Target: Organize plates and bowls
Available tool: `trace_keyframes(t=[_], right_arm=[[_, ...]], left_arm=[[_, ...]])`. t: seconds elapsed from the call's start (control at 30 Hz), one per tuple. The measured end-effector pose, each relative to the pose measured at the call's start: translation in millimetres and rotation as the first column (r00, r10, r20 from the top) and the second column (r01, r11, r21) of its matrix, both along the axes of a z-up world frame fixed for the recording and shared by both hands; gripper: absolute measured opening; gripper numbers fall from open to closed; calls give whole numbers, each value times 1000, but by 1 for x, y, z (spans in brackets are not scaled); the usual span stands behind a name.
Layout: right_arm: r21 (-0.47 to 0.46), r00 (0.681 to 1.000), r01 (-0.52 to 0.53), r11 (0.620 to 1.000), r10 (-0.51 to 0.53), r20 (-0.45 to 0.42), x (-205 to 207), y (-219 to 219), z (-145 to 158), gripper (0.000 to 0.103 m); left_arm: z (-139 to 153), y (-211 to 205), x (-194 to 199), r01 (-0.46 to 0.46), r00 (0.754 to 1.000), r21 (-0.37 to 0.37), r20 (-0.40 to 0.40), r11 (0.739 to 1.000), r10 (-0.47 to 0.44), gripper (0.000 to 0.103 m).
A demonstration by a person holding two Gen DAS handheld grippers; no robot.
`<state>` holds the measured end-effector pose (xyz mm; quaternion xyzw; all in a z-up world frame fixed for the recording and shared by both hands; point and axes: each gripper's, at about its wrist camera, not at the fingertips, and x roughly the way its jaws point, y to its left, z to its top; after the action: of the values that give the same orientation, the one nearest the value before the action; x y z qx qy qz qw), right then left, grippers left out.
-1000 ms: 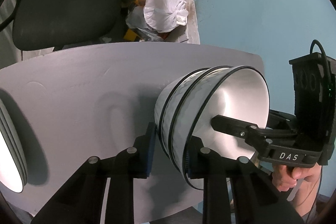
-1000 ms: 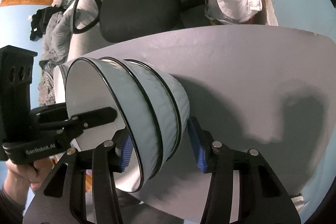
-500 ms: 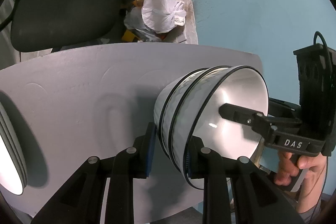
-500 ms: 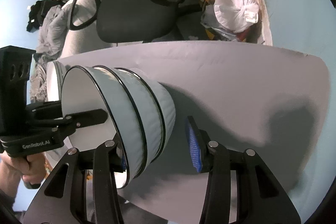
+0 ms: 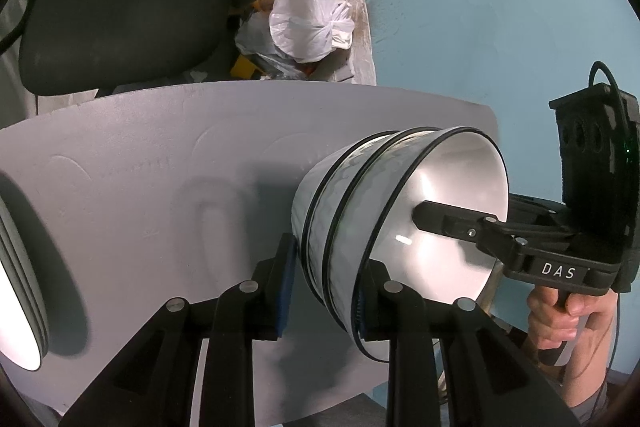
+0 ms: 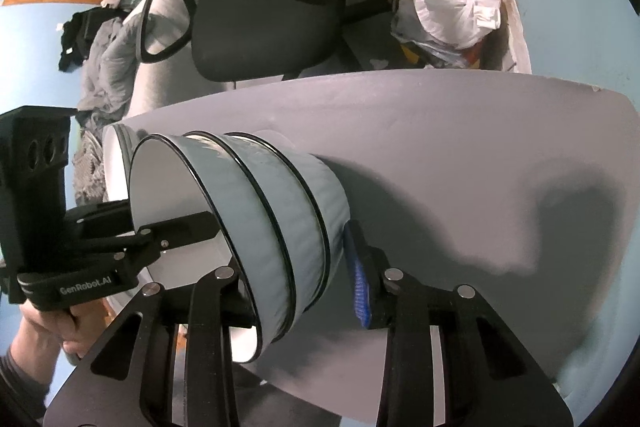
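We have three nested bowls [image 5: 384,227] low in the middle of both wrist views, resting on the grey table [image 5: 140,179]. Our left gripper [image 5: 324,287] is clamped across the wall of the stack, one finger inside the top bowl and one outside, likely to steady it. Our right gripper [image 6: 296,291] straddles the opposite wall the same way; its jaws have just been closing, and the blue pad [image 6: 360,287] now looks pressed against the outer side, so we judge it clamped too. Gripping from both sides probably keeps the stack from slipping apart when moved. A stack of plates [image 5: 16,299] waits at the left edge of the left view.
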<state>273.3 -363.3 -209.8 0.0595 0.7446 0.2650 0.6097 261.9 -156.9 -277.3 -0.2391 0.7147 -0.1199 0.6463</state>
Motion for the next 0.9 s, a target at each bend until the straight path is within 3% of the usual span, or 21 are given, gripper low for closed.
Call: trace_keyframes(t=[0.27,0.9], right_arm=[[-11,999,-48,999,48,19,-2,3,3,30],[-77,1000,-15,997,15,-2,-8,8,5,24]], left_arm=[[2,0,1,14,1000,4,6,1000,-14,26],[0,-1,1,11,1000,10,-21,1000,-10,26]])
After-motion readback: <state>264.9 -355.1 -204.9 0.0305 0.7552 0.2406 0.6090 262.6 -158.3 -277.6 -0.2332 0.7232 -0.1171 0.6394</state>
